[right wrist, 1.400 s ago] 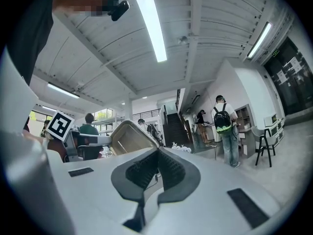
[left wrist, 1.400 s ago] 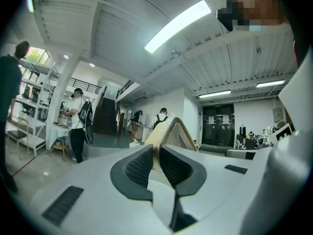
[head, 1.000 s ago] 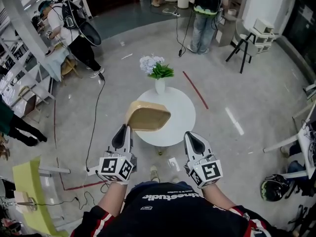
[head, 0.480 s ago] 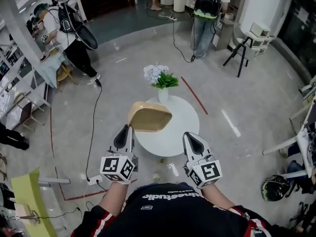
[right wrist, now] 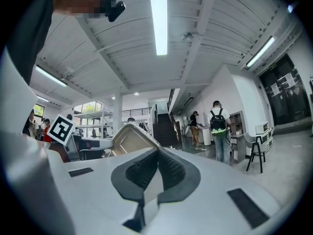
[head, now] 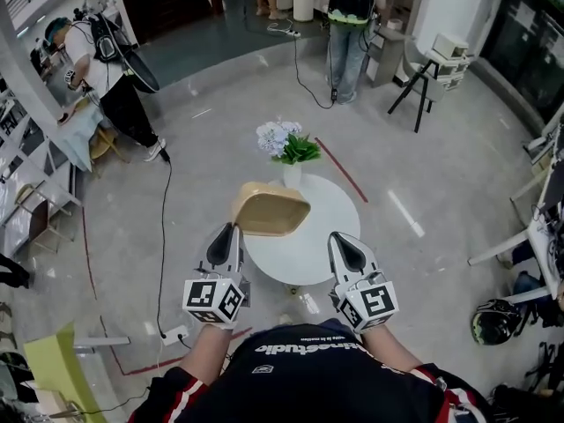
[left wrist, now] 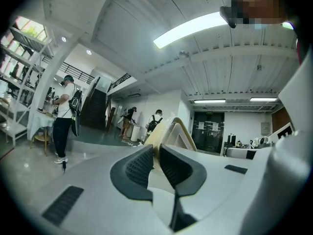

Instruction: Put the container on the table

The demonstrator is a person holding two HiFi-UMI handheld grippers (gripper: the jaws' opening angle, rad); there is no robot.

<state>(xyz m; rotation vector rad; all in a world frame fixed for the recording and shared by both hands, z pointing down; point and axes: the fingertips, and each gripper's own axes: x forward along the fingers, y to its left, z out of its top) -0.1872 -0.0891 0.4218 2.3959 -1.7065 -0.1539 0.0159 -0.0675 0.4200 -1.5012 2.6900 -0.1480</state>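
Ahead of the left gripper [head: 225,236], clamped on the container [head: 270,210] rim, the table [head: 308,247] has drawn nearer; container overhangs its edge, not yet set down. Right gripper [head: 350,252] closed, empty.

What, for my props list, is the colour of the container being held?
The container is pale tan or beige, clearest in the head view.

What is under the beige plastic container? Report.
The beige plastic container, held by the left gripper, hangs over the round white table and grey floor; whatever lies beneath is covered.
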